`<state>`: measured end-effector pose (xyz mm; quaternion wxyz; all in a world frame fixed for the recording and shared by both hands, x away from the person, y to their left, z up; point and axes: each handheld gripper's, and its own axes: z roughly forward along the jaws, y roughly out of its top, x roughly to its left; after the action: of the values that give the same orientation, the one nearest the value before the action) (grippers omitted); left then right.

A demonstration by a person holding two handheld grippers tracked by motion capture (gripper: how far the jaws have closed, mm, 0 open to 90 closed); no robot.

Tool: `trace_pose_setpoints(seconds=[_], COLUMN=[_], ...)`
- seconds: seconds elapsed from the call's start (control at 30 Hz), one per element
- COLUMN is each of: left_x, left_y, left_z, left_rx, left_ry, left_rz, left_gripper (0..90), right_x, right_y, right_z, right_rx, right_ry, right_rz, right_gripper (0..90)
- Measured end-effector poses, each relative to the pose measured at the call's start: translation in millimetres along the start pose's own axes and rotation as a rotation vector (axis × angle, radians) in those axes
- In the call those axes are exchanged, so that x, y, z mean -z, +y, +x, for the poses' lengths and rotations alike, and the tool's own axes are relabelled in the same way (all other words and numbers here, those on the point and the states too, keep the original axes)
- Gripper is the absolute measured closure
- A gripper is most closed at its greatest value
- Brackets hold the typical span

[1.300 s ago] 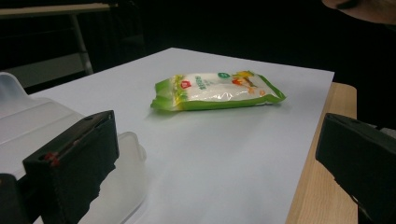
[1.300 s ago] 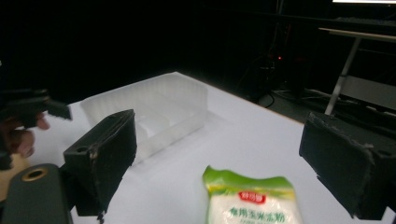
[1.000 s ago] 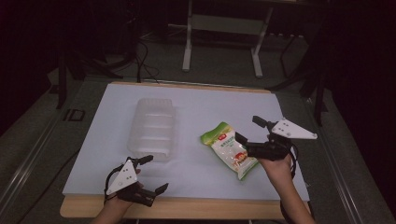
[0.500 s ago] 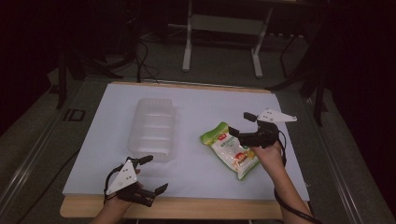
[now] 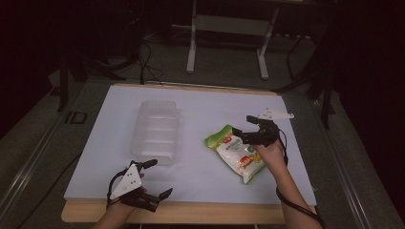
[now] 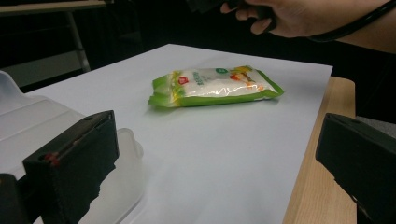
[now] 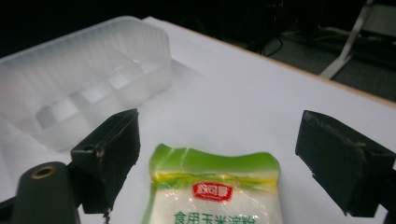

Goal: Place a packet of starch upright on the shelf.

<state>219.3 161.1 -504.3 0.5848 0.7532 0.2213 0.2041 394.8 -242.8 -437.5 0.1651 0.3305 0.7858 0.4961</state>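
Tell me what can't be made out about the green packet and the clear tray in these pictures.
- Green packet: its lower half is cut off by the bottom edge of the right gripper view.
- Packet print: too small in the high view, blurred in the left gripper view.
- Clear tray: partly hidden behind the left gripper's jaw in the left gripper view.

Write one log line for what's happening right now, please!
right gripper: open, above green bag | left gripper: open, idle near table edge | clear tray: empty
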Motion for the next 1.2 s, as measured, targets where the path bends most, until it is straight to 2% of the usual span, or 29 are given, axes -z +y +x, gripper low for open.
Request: trace_pose_setpoints(seconds=[0.03,0.17,0.27,0.4,0.43,0.57,0.73,0.77,1.0,1.17,1.2], left_x=[-0.5,-1.4,-1.8,-2.3,-2.6,-2.7,-3.1,-3.2,-3.5,-4.2,-4.2], left_y=[-0.2,-0.5,-0.6,-0.8,-0.8,-0.8,-1.1,-1.2,-1.3,-1.1,-1.1], left_z=[-0.1,-0.7,-1.0,-1.4,-1.6,-2.0,-2.2,-2.2,-2.5,-3.2,-3.2], left_rx=[-0.002,-0.004,-0.007,-0.017,-0.016,-0.018,-0.020,-0.022,-0.020,-0.023,-0.023], left_ry=[-0.001,-0.004,-0.001,0.001,-0.001,-0.001,0.005,0.010,0.009,0.012,0.012], left_rz=[0.003,0.007,0.008,0.016,0.016,0.019,0.021,0.024,0.025,0.028,0.028], left_gripper=[0.0,0.0,0.0,0.0,0.0,0.0,0.0,0.0,0.0,0.0,0.0], right_x=[-5.3,-16.8,-21.4,-29.9,-33.8,-41.9,-49.3,-52.3,-58.6,-69.3,-69.3], right_y=[-3.3,-12.0,-16.0,-23.1,-26.5,-32.2,-37.7,-40.6,-48.9,-54.4,-54.4], right_z=[-5.5,-16.3,-20.6,-26.1,-31.0,-37.1,-38.0,-38.8,-43.2,-40.9,-40.9], right_rx=[-0.018,-0.043,-0.048,-0.037,-0.061,-0.071,-0.060,-0.057,-0.069,-0.040,-0.040], right_ry=[0.014,0.016,0.031,0.018,0.030,0.034,0.019,0.005,-0.001,-0.013,-0.013], right_rz=[0.019,0.051,0.065,0.099,0.101,0.126,0.157,0.174,0.205,0.281,0.281], right_gripper=[15.6,16.0,19.6,21.5,21.8,22.3,22.7,23.5,23.7,23.8,23.8])
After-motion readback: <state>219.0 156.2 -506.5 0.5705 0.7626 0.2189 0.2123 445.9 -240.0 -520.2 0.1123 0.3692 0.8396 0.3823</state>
